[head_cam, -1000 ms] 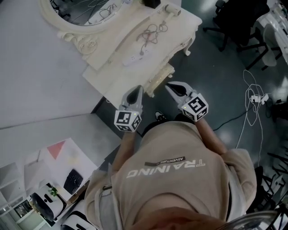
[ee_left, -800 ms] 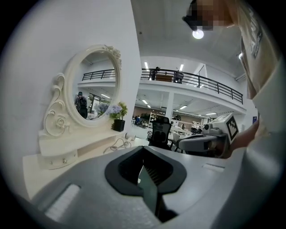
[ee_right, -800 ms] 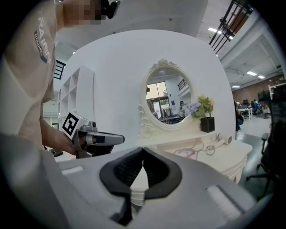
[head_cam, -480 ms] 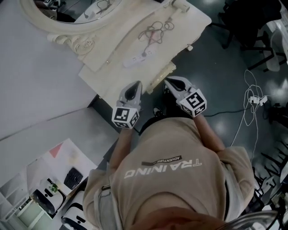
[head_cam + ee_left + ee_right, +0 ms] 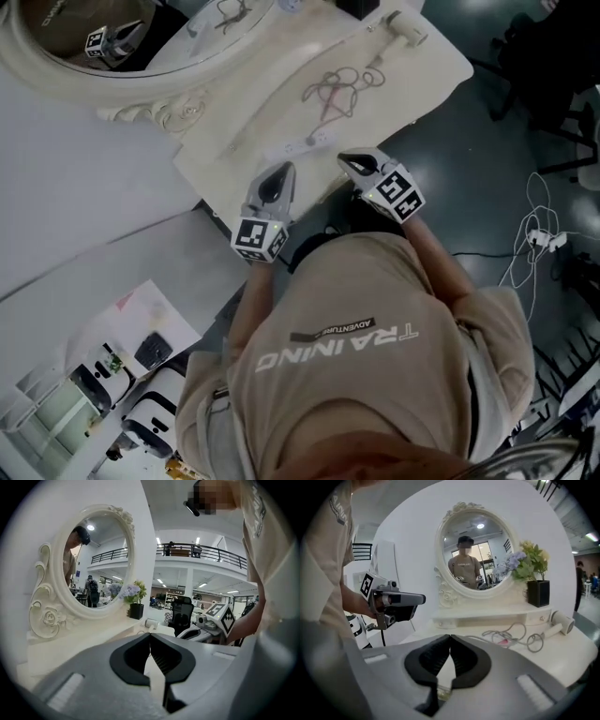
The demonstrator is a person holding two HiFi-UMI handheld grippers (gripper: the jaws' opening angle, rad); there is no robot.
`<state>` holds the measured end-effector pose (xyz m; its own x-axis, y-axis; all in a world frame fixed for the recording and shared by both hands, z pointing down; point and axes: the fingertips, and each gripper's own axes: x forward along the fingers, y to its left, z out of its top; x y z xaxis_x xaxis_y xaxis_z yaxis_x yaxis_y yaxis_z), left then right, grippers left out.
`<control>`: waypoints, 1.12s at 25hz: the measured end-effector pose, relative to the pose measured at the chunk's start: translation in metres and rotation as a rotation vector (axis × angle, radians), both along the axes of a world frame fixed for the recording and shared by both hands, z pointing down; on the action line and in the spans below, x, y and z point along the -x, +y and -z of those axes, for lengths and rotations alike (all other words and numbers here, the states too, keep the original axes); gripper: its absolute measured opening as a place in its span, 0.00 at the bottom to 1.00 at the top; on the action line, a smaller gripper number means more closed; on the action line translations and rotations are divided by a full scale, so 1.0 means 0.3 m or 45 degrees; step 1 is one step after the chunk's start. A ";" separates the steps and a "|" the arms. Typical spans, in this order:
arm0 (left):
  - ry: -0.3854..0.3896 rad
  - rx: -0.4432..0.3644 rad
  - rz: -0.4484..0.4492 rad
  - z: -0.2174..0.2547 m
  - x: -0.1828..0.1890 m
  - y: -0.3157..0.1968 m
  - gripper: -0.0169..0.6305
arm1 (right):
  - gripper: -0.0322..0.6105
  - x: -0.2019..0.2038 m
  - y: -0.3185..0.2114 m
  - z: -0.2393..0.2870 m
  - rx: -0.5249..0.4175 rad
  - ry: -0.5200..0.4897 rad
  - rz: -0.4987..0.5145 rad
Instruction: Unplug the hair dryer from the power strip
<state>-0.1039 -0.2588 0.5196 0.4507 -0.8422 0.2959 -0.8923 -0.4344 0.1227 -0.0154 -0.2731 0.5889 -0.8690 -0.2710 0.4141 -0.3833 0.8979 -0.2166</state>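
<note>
A white power strip (image 5: 298,148) lies near the front of the cream dressing table (image 5: 225,155). A tangled cord (image 5: 337,89) runs from it across the top to the white hair dryer (image 5: 405,28) at the far right corner. The dryer (image 5: 559,622) and the cord (image 5: 511,637) also show in the right gripper view. My left gripper (image 5: 279,172) hovers over the table's front edge just left of the strip, shut and empty. At the edge just right of the strip, my right gripper (image 5: 347,159) is shut too, with nothing held. Neither touches the strip.
An oval mirror (image 5: 103,37) in an ornate frame stands at the table's back. A black pot with flowers (image 5: 539,592) sits on the shelf beside it. Loose cables (image 5: 534,234) lie on the dark floor to the right. White equipment (image 5: 103,394) stands at lower left.
Both grippers have moved forward from in front of the table to its front edge, either side of the power strip. Their jaws stayed shut.
</note>
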 end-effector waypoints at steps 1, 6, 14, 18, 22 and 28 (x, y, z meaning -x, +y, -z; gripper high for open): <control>0.002 0.004 0.017 -0.003 0.001 -0.025 0.04 | 0.06 0.007 -0.030 -0.003 0.009 -0.009 0.021; -0.011 0.038 0.070 -0.044 0.014 -0.122 0.04 | 0.06 0.051 -0.142 -0.050 0.054 -0.017 0.097; -0.082 0.114 0.023 -0.135 0.057 -0.208 0.04 | 0.06 0.122 -0.192 -0.179 0.127 0.138 0.190; -0.107 0.178 -0.084 -0.236 0.079 -0.220 0.04 | 0.06 0.158 -0.188 -0.304 0.170 0.299 0.212; -0.122 0.215 -0.192 -0.293 0.087 -0.222 0.04 | 0.06 0.183 -0.180 -0.360 0.137 0.383 0.172; -0.148 0.276 -0.334 -0.378 0.098 -0.235 0.05 | 0.06 0.210 -0.206 -0.435 0.132 0.539 0.150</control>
